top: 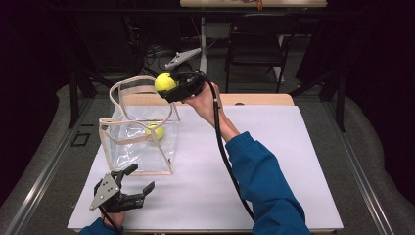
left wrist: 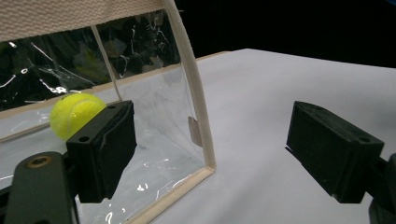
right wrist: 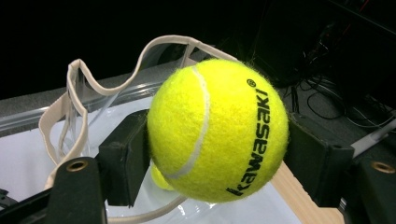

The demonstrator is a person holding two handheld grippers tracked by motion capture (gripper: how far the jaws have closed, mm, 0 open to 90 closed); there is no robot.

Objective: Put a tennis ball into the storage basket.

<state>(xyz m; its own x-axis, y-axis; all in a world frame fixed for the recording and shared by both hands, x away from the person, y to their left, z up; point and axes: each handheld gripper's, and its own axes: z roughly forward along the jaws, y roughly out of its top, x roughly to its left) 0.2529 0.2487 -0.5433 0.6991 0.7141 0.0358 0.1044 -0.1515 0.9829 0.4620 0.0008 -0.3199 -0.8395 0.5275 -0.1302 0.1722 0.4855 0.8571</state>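
Above the far rim of the clear tote bag (top: 139, 132): right gripper (top: 172, 87) pinching a yellow tennis ball (top: 165, 82), bag mouth just below and toward the near left. Inside, on the bag floor, a second tennis ball (top: 155, 131). Near the bag's front corner, low over the white table (top: 274, 161), left gripper (top: 132, 188) spread and empty, nearer the bag.

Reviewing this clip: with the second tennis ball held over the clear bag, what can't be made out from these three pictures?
- Ball inside the clear bag, high view: the tennis ball inside is blurred by crinkled plastic and crossed by the trim.
- Same ball, left gripper view: the near jaw covers its lower right.
- Held tennis ball, right gripper view: it hides the bag's opening beneath.
- Right gripper, high view: jaw contact too small to see.
- Left gripper: the hand is cut off by the bottom edge.
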